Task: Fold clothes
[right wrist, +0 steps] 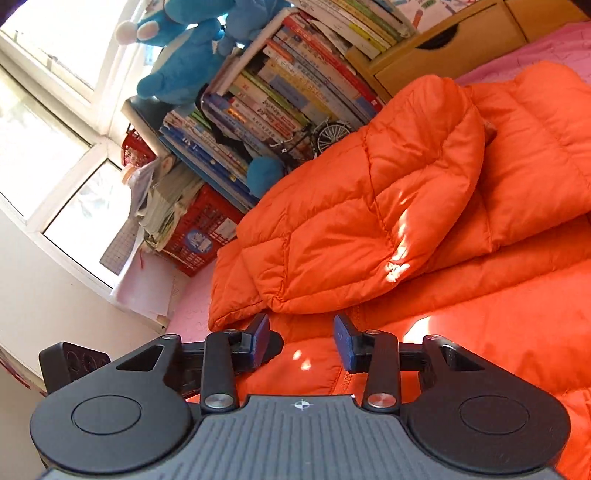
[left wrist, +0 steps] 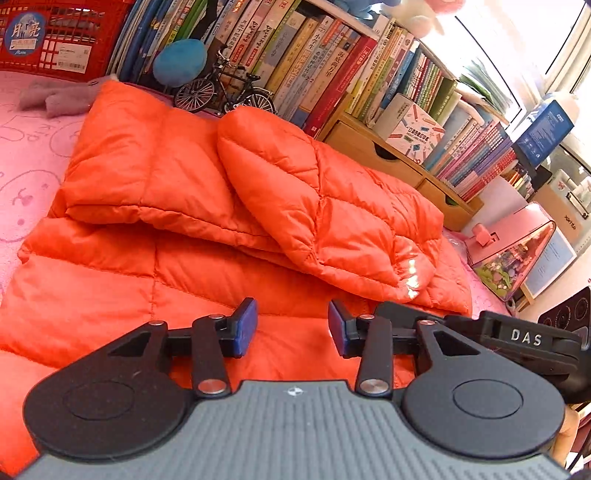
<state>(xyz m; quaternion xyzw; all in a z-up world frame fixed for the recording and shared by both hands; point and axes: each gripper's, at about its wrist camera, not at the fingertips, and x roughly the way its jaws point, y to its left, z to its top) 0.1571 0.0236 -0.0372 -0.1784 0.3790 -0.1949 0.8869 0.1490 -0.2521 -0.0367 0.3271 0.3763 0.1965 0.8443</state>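
An orange quilted down jacket [left wrist: 155,177] lies spread on the pink bed cover, with both sleeves folded in over its body; the nearer sleeve [left wrist: 332,221] crosses diagonally. In the right wrist view the same jacket [right wrist: 498,314] fills the right half, with a sleeve [right wrist: 369,229] folded across it. My left gripper [left wrist: 292,326] hovers over the jacket's near hem, open, with only flat fabric showing in the gap between the blue pads [left wrist: 247,325]. My right gripper [right wrist: 302,341] is open too, just in front of the sleeve cuff and over the jacket's zipper edge. Its black body [left wrist: 524,338] sits close beside the left gripper.
Rows of books [left wrist: 314,66] on a shelf line the far side of the bed, with a small model bicycle [left wrist: 225,88] and wooden drawers [left wrist: 388,158] in front. A red crate [left wrist: 62,33], a grey cloth [left wrist: 59,98] and a pink box [left wrist: 513,247] border the jacket. Blue plush toys [right wrist: 184,51] sit by the window.
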